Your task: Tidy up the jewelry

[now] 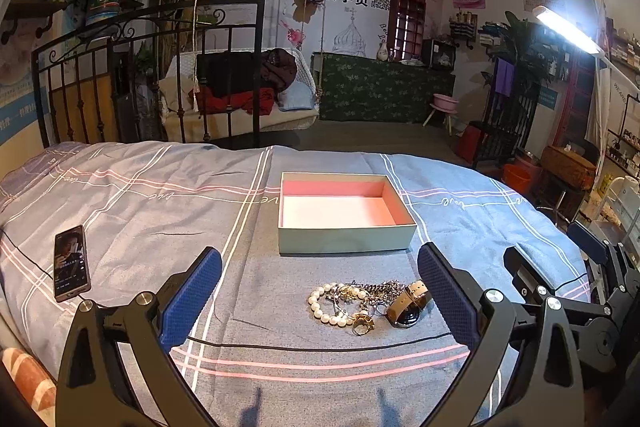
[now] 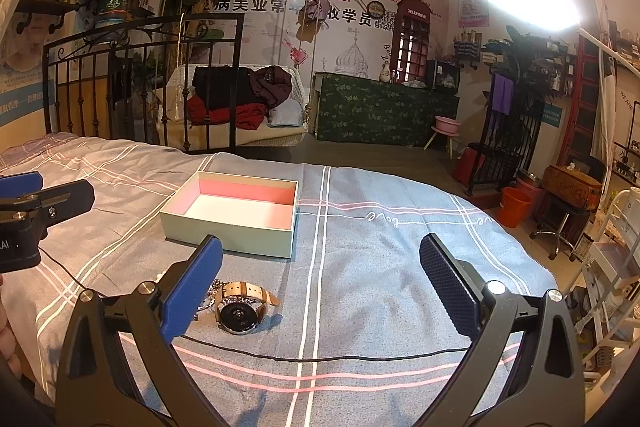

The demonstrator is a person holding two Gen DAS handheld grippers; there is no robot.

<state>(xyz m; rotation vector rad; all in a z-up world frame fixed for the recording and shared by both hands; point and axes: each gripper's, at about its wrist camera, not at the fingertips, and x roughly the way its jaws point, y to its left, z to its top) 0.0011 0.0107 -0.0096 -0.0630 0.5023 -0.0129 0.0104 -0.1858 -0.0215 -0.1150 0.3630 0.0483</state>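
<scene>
Left claw (image 1: 320,291): wide open, holding nothing, low in the frame above the bed (image 1: 140,195).
Right claw (image 2: 320,287): wide open, holding nothing.
Jewelry (image 1: 360,303): heaped on the bed at lower centre, between the left claw's pads; pearl bracelet (image 1: 324,305), chains, ring, watch (image 2: 240,309).
Box (image 1: 344,213): open, pink-lined, mid-frame just beyond the heap.
Phone (image 1: 71,262): left edge, on the bed.
</scene>
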